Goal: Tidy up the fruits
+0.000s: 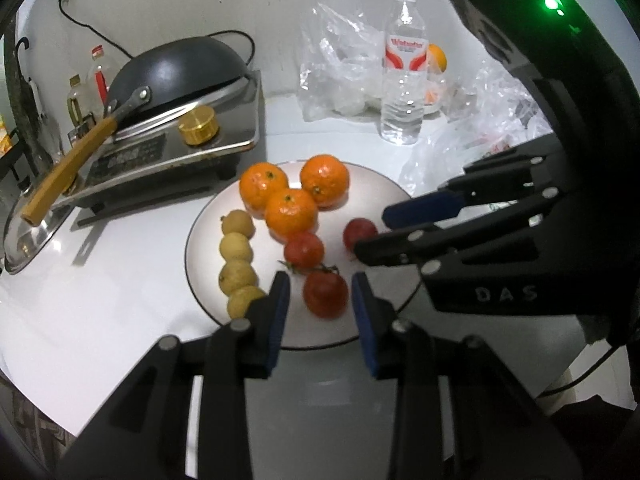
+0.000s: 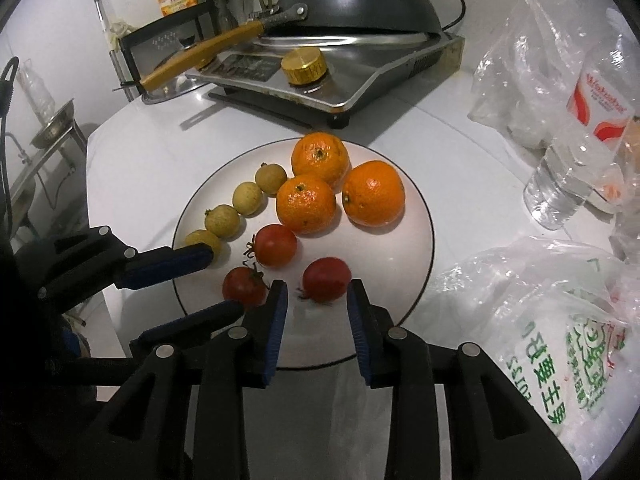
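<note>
Both grippers [image 1: 320,292] [image 2: 316,300] gape empty over the plate [image 2: 400,312]; longans [image 2: 248,198] line its left edge.

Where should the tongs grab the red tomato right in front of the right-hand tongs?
Grip the tomato across its round middle, one pad on each side, coming from above and the plate's near edge. The right tongs are already lined up there, and its stem points sideways, out of the way.

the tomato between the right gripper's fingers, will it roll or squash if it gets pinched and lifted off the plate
The tomato looks round and glossy, so it would probably roll on the smooth plate if nudged off-centre. Its thin-looking skin suggests a hard pinch could bruise or split it. It appears small, likely light. The right gripper is not pressing on it.
</note>
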The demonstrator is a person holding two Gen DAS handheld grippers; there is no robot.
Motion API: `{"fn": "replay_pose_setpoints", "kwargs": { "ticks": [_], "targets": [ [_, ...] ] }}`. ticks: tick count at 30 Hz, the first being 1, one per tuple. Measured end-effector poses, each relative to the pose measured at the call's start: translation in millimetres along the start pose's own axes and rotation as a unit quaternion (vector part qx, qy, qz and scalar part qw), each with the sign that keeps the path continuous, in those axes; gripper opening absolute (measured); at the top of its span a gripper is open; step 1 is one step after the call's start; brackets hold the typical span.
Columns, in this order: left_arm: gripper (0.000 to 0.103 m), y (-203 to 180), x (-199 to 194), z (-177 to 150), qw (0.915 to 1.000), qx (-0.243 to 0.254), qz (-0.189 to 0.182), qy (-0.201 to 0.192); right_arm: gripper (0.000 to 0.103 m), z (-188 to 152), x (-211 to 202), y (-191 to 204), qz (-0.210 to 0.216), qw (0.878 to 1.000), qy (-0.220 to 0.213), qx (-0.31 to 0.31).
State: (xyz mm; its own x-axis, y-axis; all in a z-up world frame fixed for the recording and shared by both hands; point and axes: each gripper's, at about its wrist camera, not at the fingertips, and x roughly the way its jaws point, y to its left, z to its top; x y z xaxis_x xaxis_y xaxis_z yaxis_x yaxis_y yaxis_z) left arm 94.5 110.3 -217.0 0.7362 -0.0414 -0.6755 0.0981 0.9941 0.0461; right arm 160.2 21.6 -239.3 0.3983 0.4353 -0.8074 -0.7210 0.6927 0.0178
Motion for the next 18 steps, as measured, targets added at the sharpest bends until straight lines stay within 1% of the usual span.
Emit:
{"fn": "replay_pose_setpoints", "kwargs": {
  "ticks": [8,11,12,13,16,17,18],
  "targets": [
    [0.034,-7,-23,2,0.9997,-0.004,0.011,-0.019,0.033,-8,-30,2,-0.016,1.0,-0.022,-0.001],
    [0.037,-9,-34,4,0.9994,-0.006,0.016,-0.029,0.033,-13,-46,3,-0.024,0.999,-0.034,0.001],
    [0.042,-10,-38,4,0.9993,-0.006,0.017,-0.033,0.033,-14,-52,4,-0.027,0.999,-0.039,0.001],
    [0.052,-11,-42,5,0.9991,-0.006,0.018,-0.038,0.033,-16,-58,4,-0.031,0.999,-0.043,0.002],
    [0.053,-15,-56,8,0.9984,-0.006,0.016,-0.053,0.036,-21,-75,5,-0.038,0.998,-0.056,0.004],
    [0.053,-17,-61,9,0.9982,-0.005,0.018,-0.057,0.037,-23,-82,5,-0.041,0.997,-0.062,0.005],
    [0.053,-19,-64,10,0.998,-0.004,0.019,-0.06,0.041,-24,-88,5,-0.043,0.997,-0.067,0.006]
  ]
}}
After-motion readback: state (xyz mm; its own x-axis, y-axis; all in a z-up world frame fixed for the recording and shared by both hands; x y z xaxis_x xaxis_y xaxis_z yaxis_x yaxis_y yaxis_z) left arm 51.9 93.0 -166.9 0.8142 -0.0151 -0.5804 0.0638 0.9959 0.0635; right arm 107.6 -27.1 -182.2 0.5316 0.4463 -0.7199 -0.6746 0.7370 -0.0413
